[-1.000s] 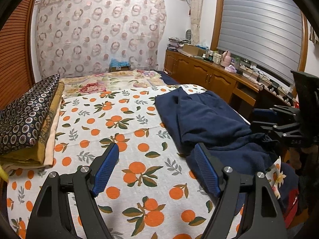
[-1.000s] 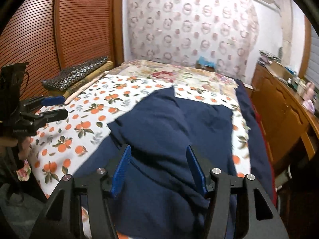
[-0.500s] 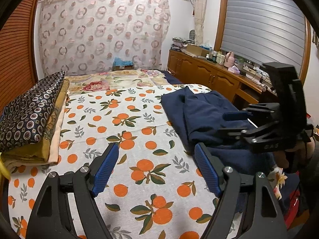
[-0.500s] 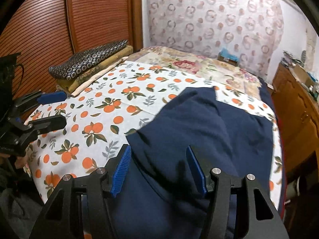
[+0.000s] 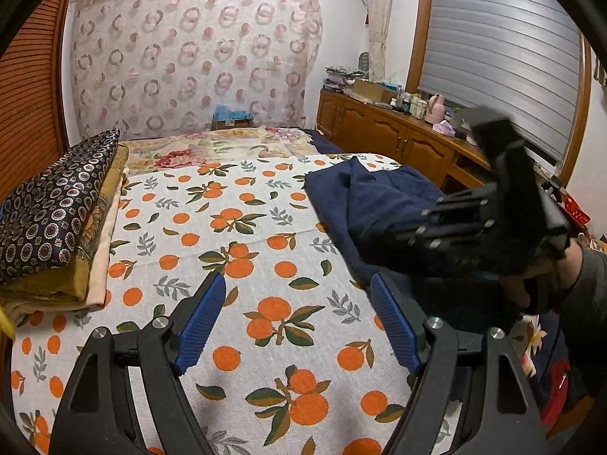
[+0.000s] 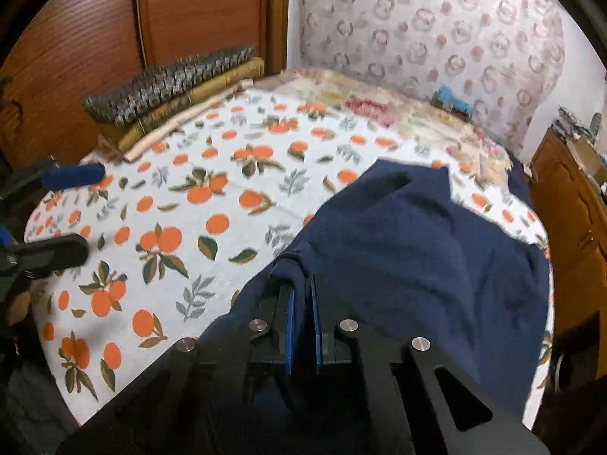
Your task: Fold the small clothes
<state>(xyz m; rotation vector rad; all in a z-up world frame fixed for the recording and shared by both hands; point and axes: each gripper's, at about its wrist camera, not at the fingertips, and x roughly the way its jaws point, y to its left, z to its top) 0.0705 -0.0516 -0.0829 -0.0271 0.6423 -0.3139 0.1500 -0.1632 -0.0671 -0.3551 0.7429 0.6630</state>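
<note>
A dark navy garment [image 6: 417, 246] lies crumpled on the right half of the orange-print bedsheet [image 6: 197, 227]. My right gripper [image 6: 301, 284] is at the garment's near left edge. Its jaws are closing, and the blue pads pinch a raised fold of the navy cloth between them. In the left wrist view the garment [image 5: 379, 204] is at the right, with the black body of the right gripper [image 5: 493, 223] and a person's hand [image 5: 531, 276] over it. My left gripper [image 5: 296, 278] hangs open above the bare sheet, with nothing between its fingers.
A stack of folded blankets [image 5: 57, 220] lies along the bed's left side by the wooden wardrobe doors [image 6: 189, 11]. A floral quilt [image 5: 212, 148] covers the far end. A cluttered wooden cabinet [image 5: 398, 144] runs along the right of the bed.
My right gripper came down and leftward to the garment's near edge, and its jaws went from wide apart to pinched on a fold of the navy cloth. The left gripper stayed put.
</note>
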